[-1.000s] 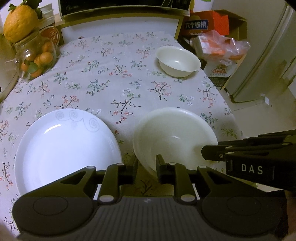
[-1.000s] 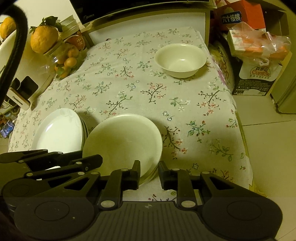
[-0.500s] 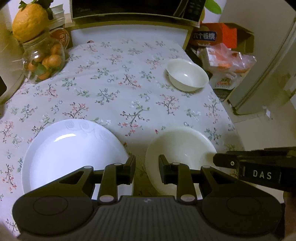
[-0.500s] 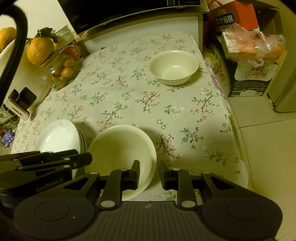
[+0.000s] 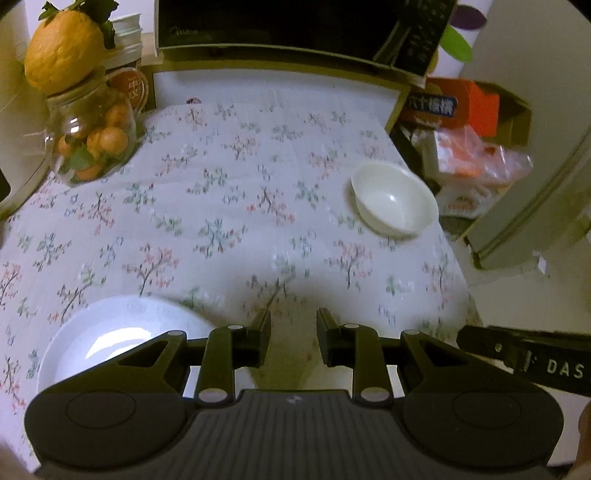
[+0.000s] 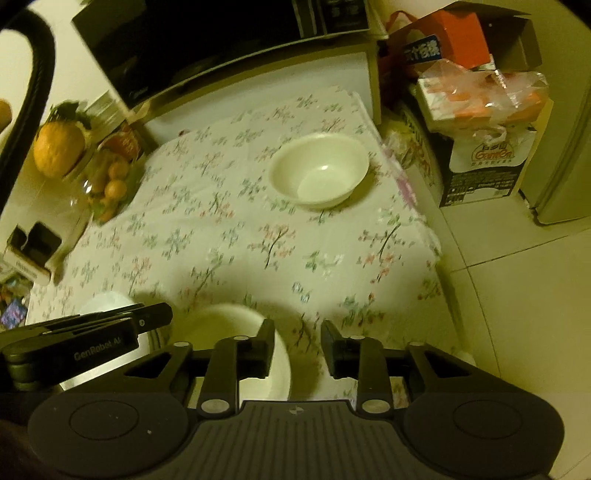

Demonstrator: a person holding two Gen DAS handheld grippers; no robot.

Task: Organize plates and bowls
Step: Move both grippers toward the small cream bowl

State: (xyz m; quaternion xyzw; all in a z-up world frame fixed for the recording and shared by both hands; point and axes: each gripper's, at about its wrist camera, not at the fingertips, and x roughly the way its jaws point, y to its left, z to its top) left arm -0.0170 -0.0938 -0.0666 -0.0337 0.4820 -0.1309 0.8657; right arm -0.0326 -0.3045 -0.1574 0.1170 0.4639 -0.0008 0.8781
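A cream plate (image 6: 229,325) lies on the floral tablecloth (image 6: 258,229) near its front edge, half hidden behind my right gripper's left finger. Beside it, further left, rests a white plate (image 5: 110,332) with a faint swirl pattern. A small white bowl (image 5: 393,199) stands alone near the far right corner, also in the right wrist view as bowl (image 6: 319,170). My left gripper (image 5: 293,325) hovers open above the cloth with nothing between its jaws. My right gripper (image 6: 297,332) has its jaws opening, only cloth showing in the gap, the cream plate's rim just left of it.
A glass jar of small oranges (image 5: 92,147) with a large citrus on top stands at the far left. A microwave (image 5: 288,26) sits behind the table. Boxes and bags (image 6: 480,110) crowd the floor to the right, by a fridge (image 5: 535,203).
Both grippers have drawn back and up from the cream plate, whose rim sat between their jaws before. The right jaws have widened. The plates now sit lower and partly out of view.
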